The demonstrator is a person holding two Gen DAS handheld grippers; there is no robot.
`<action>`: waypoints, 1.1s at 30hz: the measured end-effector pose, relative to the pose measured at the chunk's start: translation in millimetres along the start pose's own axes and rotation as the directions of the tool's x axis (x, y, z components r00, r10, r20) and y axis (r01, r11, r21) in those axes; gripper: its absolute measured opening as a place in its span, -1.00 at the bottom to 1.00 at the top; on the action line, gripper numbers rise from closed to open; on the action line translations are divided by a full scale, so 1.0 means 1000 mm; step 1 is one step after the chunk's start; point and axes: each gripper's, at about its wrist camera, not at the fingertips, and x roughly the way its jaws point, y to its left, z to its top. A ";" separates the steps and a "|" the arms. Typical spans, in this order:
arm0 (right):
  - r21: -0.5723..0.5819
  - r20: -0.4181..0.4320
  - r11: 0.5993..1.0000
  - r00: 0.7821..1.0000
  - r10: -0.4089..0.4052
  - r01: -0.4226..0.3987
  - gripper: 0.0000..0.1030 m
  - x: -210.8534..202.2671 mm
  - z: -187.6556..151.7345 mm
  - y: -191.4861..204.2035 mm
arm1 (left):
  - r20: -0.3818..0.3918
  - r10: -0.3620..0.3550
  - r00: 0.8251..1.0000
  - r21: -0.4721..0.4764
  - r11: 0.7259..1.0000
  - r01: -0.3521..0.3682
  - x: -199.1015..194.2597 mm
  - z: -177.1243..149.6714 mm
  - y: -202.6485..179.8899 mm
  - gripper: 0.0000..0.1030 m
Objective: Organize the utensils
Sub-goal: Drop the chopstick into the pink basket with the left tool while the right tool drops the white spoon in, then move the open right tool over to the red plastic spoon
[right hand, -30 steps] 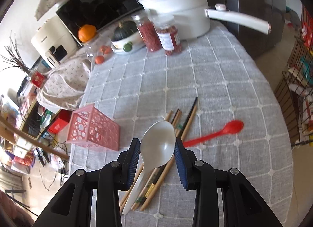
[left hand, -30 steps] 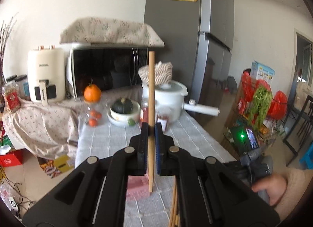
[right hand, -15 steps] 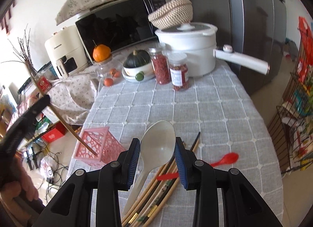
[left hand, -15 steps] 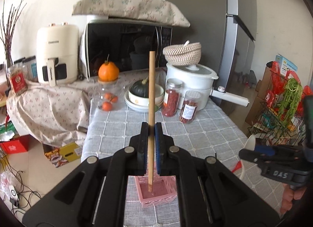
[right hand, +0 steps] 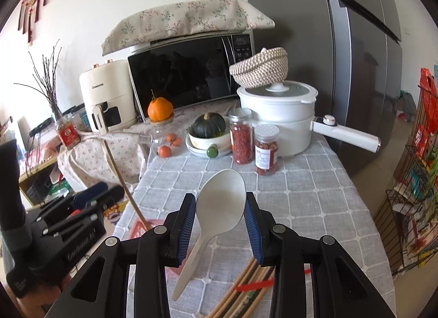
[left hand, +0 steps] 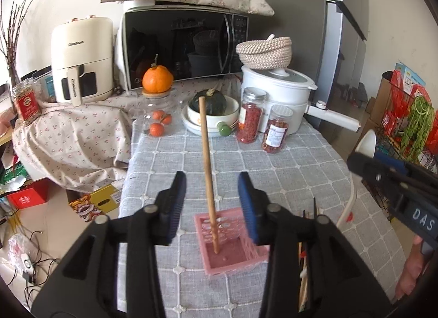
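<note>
The counter (left hand: 287, 170) wears a grey checked cloth. At its near edge sits a pink basket (left hand: 232, 241), with loose chopsticks (right hand: 246, 290) to its right. Along the far edge stand a white pot (left hand: 276, 99), two jars (left hand: 249, 118), stacked bowls (left hand: 210, 121) and a glass jar (left hand: 157, 118).

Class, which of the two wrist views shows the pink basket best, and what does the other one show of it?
The left wrist view: the pink basket sits nearly whole between the open left tool, with the chopstick standing in it. The right wrist view shows only a corner behind the right tool, which holds the white spoon.
</note>
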 end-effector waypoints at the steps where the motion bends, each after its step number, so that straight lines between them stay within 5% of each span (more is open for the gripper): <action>1: -0.001 0.013 1.000 1.000 -0.002 0.002 -0.29 0.000 0.001 0.003 | -0.015 0.010 1.000 -0.007 1.000 -0.010 -0.002 0.000 0.003 -0.04; 6: -0.002 0.075 1.000 0.997 0.003 -0.002 -0.29 0.002 0.007 0.013 | -0.099 0.082 0.992 -0.025 0.996 -0.085 -0.009 -0.009 0.021 0.41; 9: -0.015 0.106 1.000 0.994 -0.001 0.003 -0.29 0.006 0.007 0.022 | -0.147 0.087 0.985 -0.025 0.995 -0.092 -0.009 -0.018 0.030 0.51; 19: -0.113 0.194 0.992 0.981 -0.028 0.050 -0.29 0.025 0.002 0.057 | -0.259 0.083 0.962 -0.053 0.994 -0.100 0.004 -0.035 0.048 0.54; 30: -0.119 0.123 0.993 0.992 0.010 0.005 -0.26 0.047 -0.010 0.062 | -0.268 0.083 0.960 -0.053 0.994 -0.101 0.004 -0.038 0.049 0.54; 33: -0.090 0.102 0.995 0.994 0.046 -0.037 0.00 0.046 -0.009 0.058 | -0.265 0.083 0.961 -0.053 0.994 -0.101 0.004 -0.038 0.048 0.55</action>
